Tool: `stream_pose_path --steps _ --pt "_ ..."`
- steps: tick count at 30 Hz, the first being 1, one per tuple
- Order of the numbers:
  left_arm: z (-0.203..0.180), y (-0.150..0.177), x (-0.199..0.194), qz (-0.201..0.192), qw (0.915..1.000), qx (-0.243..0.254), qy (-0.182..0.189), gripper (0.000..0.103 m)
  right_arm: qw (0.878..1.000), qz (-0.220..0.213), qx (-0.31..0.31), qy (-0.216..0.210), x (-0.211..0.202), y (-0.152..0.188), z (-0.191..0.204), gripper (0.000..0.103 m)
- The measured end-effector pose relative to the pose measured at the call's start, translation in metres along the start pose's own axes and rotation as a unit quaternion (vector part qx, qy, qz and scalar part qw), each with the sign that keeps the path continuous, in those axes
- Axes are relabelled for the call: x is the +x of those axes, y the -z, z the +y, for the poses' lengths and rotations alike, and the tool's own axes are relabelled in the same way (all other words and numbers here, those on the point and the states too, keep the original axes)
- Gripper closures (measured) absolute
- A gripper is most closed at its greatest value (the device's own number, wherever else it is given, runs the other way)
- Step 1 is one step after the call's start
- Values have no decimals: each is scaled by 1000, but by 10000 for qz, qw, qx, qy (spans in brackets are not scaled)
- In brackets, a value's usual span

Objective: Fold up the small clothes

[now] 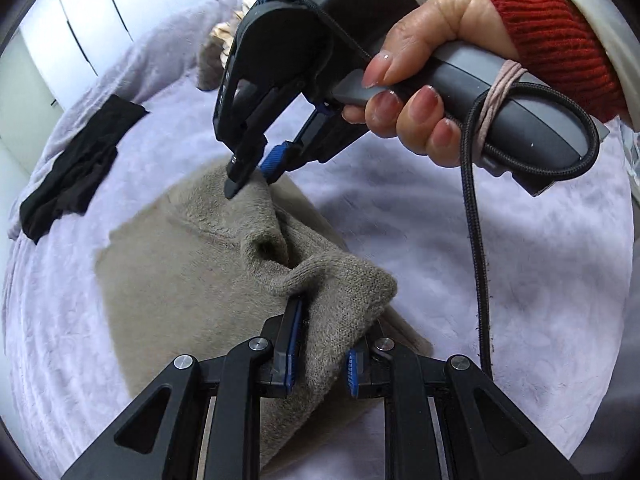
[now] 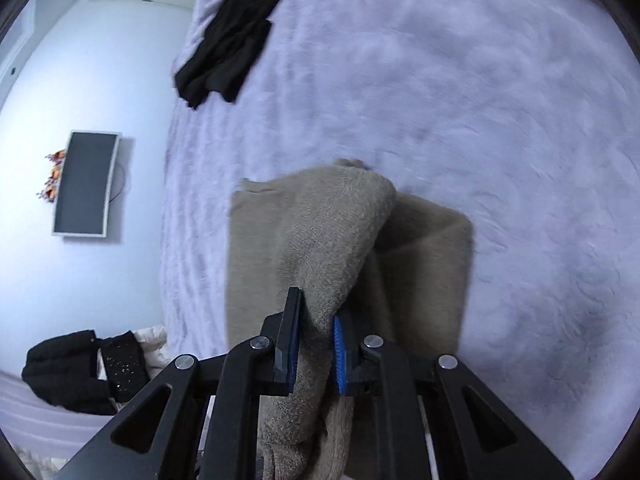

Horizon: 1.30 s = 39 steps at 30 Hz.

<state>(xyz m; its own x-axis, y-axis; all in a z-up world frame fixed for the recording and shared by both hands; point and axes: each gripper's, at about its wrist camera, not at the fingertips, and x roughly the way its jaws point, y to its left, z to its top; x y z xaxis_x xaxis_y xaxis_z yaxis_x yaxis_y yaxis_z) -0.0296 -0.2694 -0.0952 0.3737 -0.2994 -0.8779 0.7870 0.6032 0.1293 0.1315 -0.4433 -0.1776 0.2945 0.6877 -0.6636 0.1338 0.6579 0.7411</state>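
A beige knit garment (image 1: 180, 264) lies on the lavender fleece blanket (image 1: 460, 248). My left gripper (image 1: 322, 344) is shut on a raised fold of the beige garment near its edge. My right gripper (image 1: 250, 178), held by a hand in a red sleeve, is shut on another part of the same edge farther away. In the right wrist view my right gripper (image 2: 316, 344) pinches the beige garment (image 2: 332, 224), which drapes forward over the flat part below.
A black garment (image 1: 76, 168) lies crumpled at the blanket's far left; it also shows in the right wrist view (image 2: 232, 44). A black cable (image 1: 476, 248) hangs from the right handle. White cabinets (image 1: 88, 12) stand behind. The floor (image 2: 80, 280) holds dark clothes (image 2: 80, 368).
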Motion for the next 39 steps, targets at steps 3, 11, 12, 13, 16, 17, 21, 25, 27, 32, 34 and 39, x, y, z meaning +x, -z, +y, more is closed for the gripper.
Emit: stream_pose_path --steps 3,11,12,13,16,17,21,25,27,32,34,39 --pt "-5 -1 5 94 10000 17 0 83 9999 -20 116 52 8 2 -20 87" --pt "-2 -4 -8 154 9995 -265 -112 41 9983 252 427 320 -1 5 -9 82" --pt "-2 -1 -12 58 9993 -330 -156 30 9981 261 411 380 -6 7 -8 80" --pt "0 2 -18 -38 9991 -387 -149 30 9979 270 390 430 -11 10 -6 73" --pt "9 7 -33 -29 9985 -549 -16 30 9981 283 297 457 -22 22 5 51" --pt "14 9 -38 -36 9979 -641 8 30 9983 275 274 424 -27 27 6 51" --pt "50 16 -52 -53 9927 -1207 -12 30 9989 297 361 -53 -38 51 12 51" --pt "105 27 -42 153 9789 -2012 -315 30 9975 467 485 -216 -23 63 12 51" --pt "135 32 -31 334 9678 -2441 -519 30 9959 619 648 -77 -5 63 8 54" --pt "179 45 -7 585 9454 -3139 -649 30 9988 421 53 237 -12 64 29 90" --pt "176 49 0 690 9461 -3100 -633 30 9983 366 -151 439 -24 67 33 90" --pt "155 57 21 886 9488 -2998 -453 28 9912 652 -321 1105 -8 81 12 91"
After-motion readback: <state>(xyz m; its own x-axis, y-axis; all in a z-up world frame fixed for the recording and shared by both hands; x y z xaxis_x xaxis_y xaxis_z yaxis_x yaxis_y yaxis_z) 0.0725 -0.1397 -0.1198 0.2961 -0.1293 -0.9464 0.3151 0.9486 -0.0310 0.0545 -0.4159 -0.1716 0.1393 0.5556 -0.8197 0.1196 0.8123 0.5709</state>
